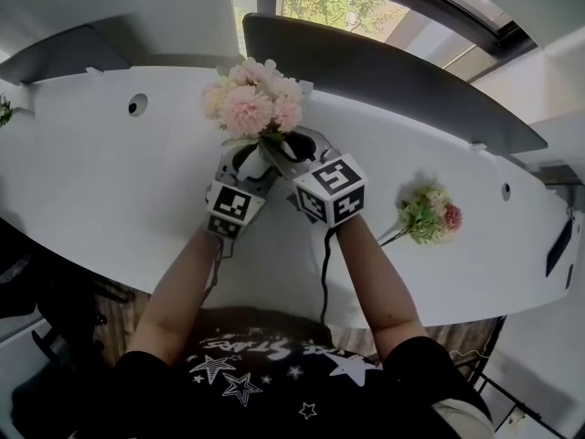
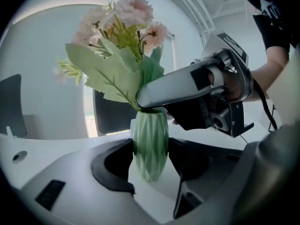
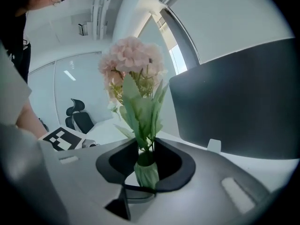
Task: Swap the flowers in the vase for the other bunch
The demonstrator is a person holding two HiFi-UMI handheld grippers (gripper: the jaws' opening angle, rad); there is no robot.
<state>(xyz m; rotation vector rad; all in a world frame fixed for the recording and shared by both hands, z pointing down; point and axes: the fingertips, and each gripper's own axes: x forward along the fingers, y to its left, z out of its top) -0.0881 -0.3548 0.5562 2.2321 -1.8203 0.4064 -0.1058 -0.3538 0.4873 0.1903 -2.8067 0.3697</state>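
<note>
Your left tool (image 2: 151, 159) is clamped on the green ribbed vase (image 2: 151, 139), with both pads against its sides. The vase stands upright on the white counter (image 1: 101, 181), at the upper centre of the head view. Your right tool (image 3: 146, 165) is partly open around the stems at the vase's mouth, and its pads are not pressing on them. The pink flowers (image 1: 254, 99) sit in the vase. The other bunch (image 1: 428, 213) lies on the counter at the right of the frame, well apart.
</note>
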